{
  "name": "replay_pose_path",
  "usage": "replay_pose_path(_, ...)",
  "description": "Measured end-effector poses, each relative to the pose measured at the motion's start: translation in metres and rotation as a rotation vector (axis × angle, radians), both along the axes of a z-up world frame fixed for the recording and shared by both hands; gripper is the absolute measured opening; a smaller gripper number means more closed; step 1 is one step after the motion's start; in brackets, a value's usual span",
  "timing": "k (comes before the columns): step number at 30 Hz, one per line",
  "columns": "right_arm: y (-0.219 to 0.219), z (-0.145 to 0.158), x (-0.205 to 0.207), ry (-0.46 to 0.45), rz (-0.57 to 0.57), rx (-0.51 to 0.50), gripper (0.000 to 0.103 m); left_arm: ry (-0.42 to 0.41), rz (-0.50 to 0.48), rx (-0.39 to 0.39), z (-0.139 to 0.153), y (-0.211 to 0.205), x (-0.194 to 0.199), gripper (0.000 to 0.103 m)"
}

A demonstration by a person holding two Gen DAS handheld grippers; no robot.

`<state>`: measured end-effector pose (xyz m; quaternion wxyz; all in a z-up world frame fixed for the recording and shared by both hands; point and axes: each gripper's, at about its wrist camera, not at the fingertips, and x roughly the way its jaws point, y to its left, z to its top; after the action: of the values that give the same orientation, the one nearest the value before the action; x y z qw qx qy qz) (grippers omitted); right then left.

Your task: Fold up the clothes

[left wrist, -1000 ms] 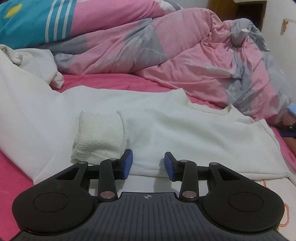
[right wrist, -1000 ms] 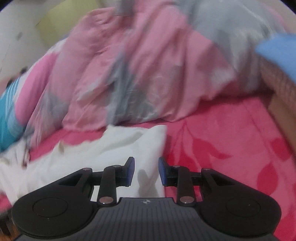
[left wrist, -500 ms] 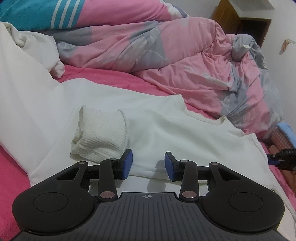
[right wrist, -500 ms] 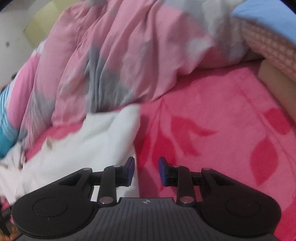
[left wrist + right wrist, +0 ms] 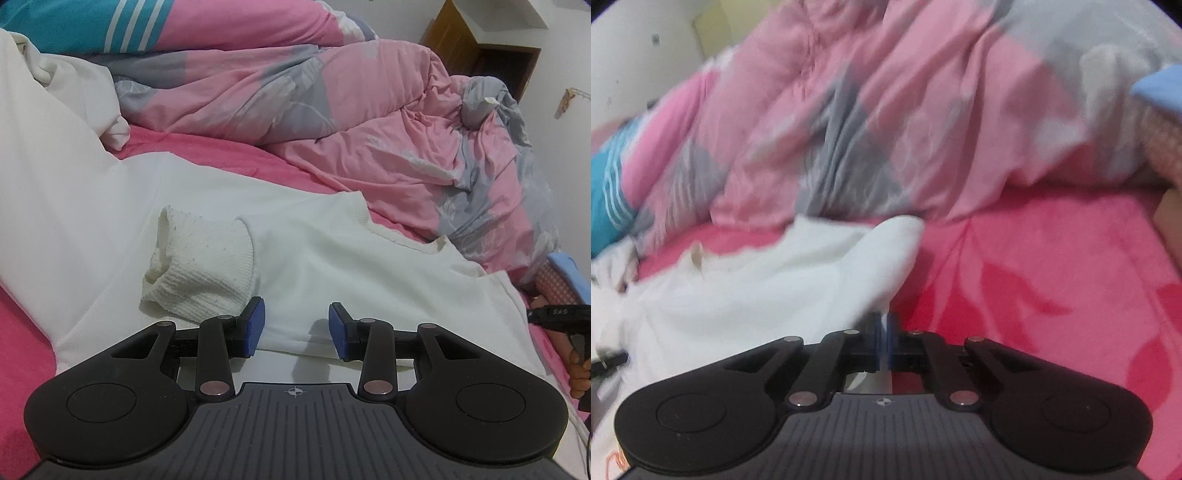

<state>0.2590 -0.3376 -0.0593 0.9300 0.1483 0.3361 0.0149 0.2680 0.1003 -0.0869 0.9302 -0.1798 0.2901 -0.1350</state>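
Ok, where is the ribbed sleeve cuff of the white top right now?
In the left wrist view the ribbed cuff lies folded onto the white top, left of centre, just beyond the left finger of the open left gripper, on the pink bed sheet.

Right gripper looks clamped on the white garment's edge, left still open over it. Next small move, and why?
Probably close the left gripper on the white garment. Its jaws stand open just above the near edge, beside the ribbed cuff, with no cloth between them. The right gripper has just closed, and a strip of white fabric shows between its pads. With both edges held, the fold can be lifted evenly.
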Motion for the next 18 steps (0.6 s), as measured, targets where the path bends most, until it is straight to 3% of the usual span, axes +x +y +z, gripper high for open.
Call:
replay_pose_path(2, -0.011, -0.001, -0.002, -0.021, -0.042, 0.030, 0.000, -0.001, 0.000, 0.000, 0.000, 0.000, 0.000, 0.038)
replay_pose_path(7, -0.068, -0.028, -0.001, 0.019, -0.237, 0.268, 0.000, -0.001, 0.000, -0.001, 0.000, 0.000, 0.000, 0.038)
replay_pose_path(9, -0.074, -0.022, -0.005, 0.009, -0.265, 0.280, 0.000, -0.001, 0.000, -0.002, 0.000, 0.001, 0.000, 0.038)
replay_pose_path(13, -0.063, 0.000, -0.015, -0.020, -0.187, 0.288, 0.003, -0.002, -0.001, -0.010, -0.001, 0.002, 0.001, 0.038)
replay_pose_path(15, -0.049, 0.011, -0.023, -0.027, -0.128, 0.244, 0.006, -0.002, -0.002, -0.014, -0.001, 0.002, 0.001, 0.038)
replay_pose_path(17, -0.038, 0.020, -0.031, -0.031, -0.082, 0.206, 0.024, -0.002, -0.002, -0.015, -0.001, 0.002, 0.001, 0.038)
replay_pose_path(18, -0.033, 0.022, -0.035, -0.031, -0.066, 0.190, 0.028, -0.003, -0.002, -0.015, -0.001, 0.002, 0.001, 0.038)
